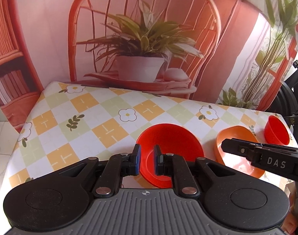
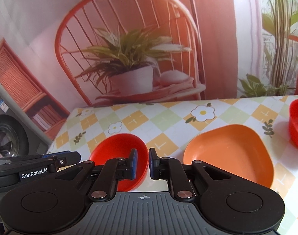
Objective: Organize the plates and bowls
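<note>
With dishes lying unstacked, the left gripper (image 1: 147,161) is hovering part-open, empty, over the red bowl (image 1: 169,152) at lower centre, and the right gripper (image 2: 142,163), narrowly parted, is waiting between it and the orange dish (image 2: 230,153).

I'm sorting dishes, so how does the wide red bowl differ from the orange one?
The wide red bowl is round; the orange bowl is a rounded triangle. Red is deeper and smaller across; orange is shallower and broader. Both sit upright and empty on the checked tablecloth.
</note>
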`<state>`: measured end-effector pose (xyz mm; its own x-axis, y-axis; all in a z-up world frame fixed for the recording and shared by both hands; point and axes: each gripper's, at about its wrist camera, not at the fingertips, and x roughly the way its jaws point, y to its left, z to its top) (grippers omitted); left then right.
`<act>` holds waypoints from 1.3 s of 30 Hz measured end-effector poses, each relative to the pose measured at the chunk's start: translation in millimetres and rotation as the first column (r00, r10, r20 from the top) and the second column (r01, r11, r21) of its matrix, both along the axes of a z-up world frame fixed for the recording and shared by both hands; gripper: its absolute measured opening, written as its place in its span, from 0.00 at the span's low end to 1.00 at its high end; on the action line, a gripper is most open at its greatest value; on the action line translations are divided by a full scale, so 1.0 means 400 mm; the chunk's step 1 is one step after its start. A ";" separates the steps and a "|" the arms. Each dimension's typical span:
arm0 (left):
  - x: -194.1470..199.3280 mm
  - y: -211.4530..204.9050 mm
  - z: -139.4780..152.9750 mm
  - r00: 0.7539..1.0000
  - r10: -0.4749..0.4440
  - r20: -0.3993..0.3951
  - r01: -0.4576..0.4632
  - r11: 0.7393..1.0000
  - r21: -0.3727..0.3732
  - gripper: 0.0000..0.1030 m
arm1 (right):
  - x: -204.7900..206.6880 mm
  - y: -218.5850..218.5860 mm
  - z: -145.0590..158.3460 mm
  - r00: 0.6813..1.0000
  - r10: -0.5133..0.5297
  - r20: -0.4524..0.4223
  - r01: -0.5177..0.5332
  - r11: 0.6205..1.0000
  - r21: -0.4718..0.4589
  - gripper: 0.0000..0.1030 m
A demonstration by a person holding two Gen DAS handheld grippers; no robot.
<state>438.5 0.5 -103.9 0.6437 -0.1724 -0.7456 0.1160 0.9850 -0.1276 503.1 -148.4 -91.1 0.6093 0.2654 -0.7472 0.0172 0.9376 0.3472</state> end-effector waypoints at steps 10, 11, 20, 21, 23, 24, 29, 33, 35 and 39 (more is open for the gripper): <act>-0.101 -0.047 0.121 0.997 0.005 0.077 -0.007 1.000 0.022 0.23 | -0.138 -0.112 0.144 0.990 -0.048 0.131 0.048 0.999 0.007 0.13; -0.112 -0.055 0.130 0.996 0.003 0.085 -0.005 1.000 0.021 0.26 | -0.155 -0.129 0.152 0.988 -0.053 0.145 0.053 0.999 0.005 0.13; -0.208 -0.167 0.152 0.993 -0.034 0.117 0.030 0.999 0.031 0.36 | -0.286 -0.310 0.157 0.972 -0.154 0.175 0.156 0.988 0.000 0.14; -0.215 -0.180 0.151 0.992 -0.039 0.122 0.035 0.999 0.033 0.36 | -0.295 -0.329 0.153 0.971 -0.163 0.177 0.166 0.986 -0.002 0.14; -0.222 -0.205 0.148 0.992 -0.042 0.123 0.039 0.999 0.029 0.36 | -0.315 -0.370 0.143 0.965 -0.190 0.178 0.195 0.981 -0.013 0.14; -0.223 -0.217 0.146 0.992 -0.040 0.123 0.038 0.999 0.021 0.36 | -0.324 -0.390 0.137 0.963 -0.202 0.177 0.207 0.978 -0.015 0.14; -0.225 -0.289 0.120 0.990 -0.029 0.140 0.034 0.999 -0.036 0.41 | -0.357 -0.485 0.102 0.952 -0.251 0.173 0.259 0.966 -0.022 0.14; -0.194 -0.381 0.081 0.993 -0.076 0.093 0.079 0.996 -0.039 0.42 | -0.375 -0.561 0.067 0.947 -0.275 0.163 0.286 0.957 -0.047 0.14; -0.178 -0.428 0.067 0.991 -0.105 0.085 0.109 0.993 -0.034 0.42 | -0.375 -0.600 0.048 0.945 -0.288 0.157 0.300 0.952 -0.060 0.14; -0.139 -0.505 0.036 0.983 -0.161 0.088 0.168 0.983 -0.074 0.42 | -0.354 -0.671 0.010 0.936 -0.316 0.156 0.329 0.942 -0.062 0.14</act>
<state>382.7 -201.5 -89.7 0.6596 -0.3388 -0.6709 0.2890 0.9383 -0.1897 361.5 -416.7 -87.3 0.7527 -0.0239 -0.6580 0.2802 0.9160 0.2872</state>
